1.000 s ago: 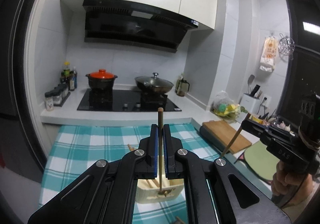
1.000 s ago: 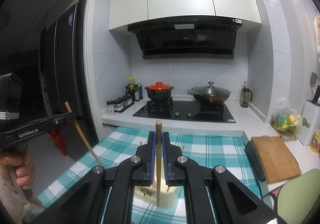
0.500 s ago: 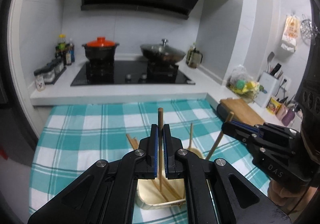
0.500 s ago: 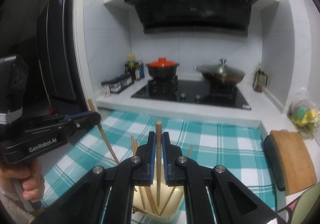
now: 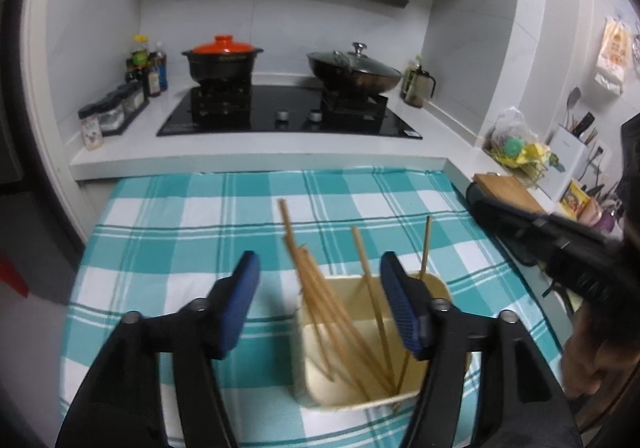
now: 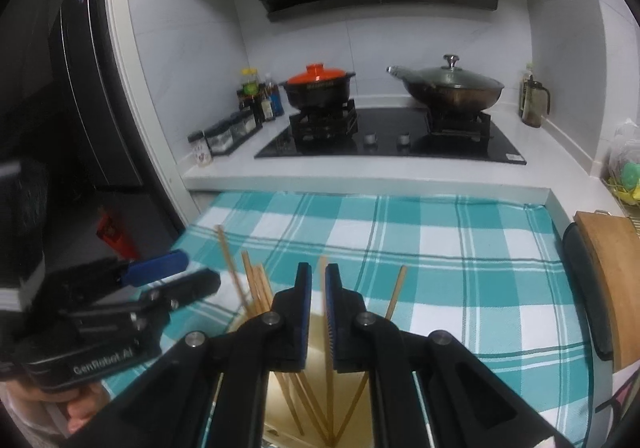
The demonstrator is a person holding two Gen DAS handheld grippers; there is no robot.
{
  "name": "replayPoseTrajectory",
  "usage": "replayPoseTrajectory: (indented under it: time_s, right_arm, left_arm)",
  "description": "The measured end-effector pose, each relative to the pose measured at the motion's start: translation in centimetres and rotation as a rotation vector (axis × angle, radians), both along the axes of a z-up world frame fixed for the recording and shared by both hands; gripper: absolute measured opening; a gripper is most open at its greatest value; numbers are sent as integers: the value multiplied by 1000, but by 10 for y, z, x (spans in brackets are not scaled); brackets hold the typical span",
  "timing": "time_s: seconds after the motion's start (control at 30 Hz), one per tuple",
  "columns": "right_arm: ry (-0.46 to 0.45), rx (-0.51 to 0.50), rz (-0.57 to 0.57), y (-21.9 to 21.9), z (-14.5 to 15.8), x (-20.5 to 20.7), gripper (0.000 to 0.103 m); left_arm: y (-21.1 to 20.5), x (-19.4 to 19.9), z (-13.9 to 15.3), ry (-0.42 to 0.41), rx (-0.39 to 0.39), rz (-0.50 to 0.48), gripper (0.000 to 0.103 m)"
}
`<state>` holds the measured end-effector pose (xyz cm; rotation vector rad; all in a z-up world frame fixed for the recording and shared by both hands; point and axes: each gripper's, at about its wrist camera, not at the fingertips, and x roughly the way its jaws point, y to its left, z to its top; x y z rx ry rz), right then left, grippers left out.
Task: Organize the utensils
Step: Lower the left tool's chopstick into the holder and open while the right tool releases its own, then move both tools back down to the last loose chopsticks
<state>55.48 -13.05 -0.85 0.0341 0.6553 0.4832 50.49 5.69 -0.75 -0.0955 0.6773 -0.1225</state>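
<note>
Since half a second ago both grippers have let go of the chopsticks they held: the left gripper (image 5: 320, 288) now has its blue-padded fingers (image 5: 240, 300) spread wide with nothing between them, and the right gripper (image 6: 318, 312) has its fingers (image 6: 301, 322) parted by only a narrow gap, with one chopstick (image 6: 326, 364) showing through that gap but not visibly pinched. From the left wrist view the cream holder (image 5: 360, 352) sits just beneath and between the open fingers, slightly toward the right one, and a bundle of wooden chopsticks (image 5: 320, 296) leans in it, most fanned to the left, with two more (image 5: 426, 248) standing apart on the right side. From the right wrist view the same holder (image 6: 280, 414) lies directly under the fingers, its rim largely hidden by them, and the sticks splay out to both sides. The holder rests on a teal and white checked cloth (image 5: 180, 228) covering the bench. The other gripper appears at the edge of each view, close beside the holder. Beyond the cloth, a black stove (image 5: 288, 112) carries a dark pot with an orange lid (image 5: 223, 60) and a lidded wok (image 5: 354, 72). A wooden cutting board (image 6: 608, 268) lies at the right edge.
</note>
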Motion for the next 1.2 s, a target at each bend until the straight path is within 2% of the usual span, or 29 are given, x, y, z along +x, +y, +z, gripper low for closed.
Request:
replayPoseTrajectory:
  time_s: [0.03, 0.07, 0.13, 0.23, 0.33, 0.4, 0.47, 0.63, 0.8, 1.0, 1.1, 1.2]
  right_arm:
    - [-13, 9, -1, -4, 7, -5, 16]
    - [-34, 13, -5, -10, 16, -16, 29]
    - [-75, 4, -15, -21, 29, -37, 42]
    - [-112, -23, -1, -39, 41, -78, 42]
    - [-126, -82, -6, -62, 41, -124, 42]
    - [-129, -131, -18, -77, 34, -156, 42]
    - [-131, -174, -31, -90, 27, -184, 42]
    - [-142, -238, -75, -120, 1, -258, 42]
    - [-109, -183, -155, -139, -36, -310, 42]
    - [-69, -178, -246, -136, -100, -353, 42]
    - [-20, -192, -224, -131, -126, -363, 42]
    - [0, -186, -220, -130, -138, -368, 42]
  left_arm:
    - [3, -9, 2, 4, 18, 3, 75]
    - [7, -20, 4, 10, 38, 4, 78]
    - [14, -45, 6, 34, 80, -12, 80]
    - [19, -90, 9, 71, 157, -60, 81]
    - [23, -148, 12, 55, 243, -77, 90]
    - [24, -188, 8, 44, 258, -78, 95]
    - [22, -221, 0, 54, 226, -87, 96]
    - [3, -279, -32, 66, 68, -82, 96]
    - [-24, -304, -81, 103, -41, -40, 96]
    - [-57, -311, -128, 176, -28, -56, 95]
    - [-64, -311, -140, 189, -19, -50, 95]
    - [-66, -306, -149, 200, -33, -27, 95]
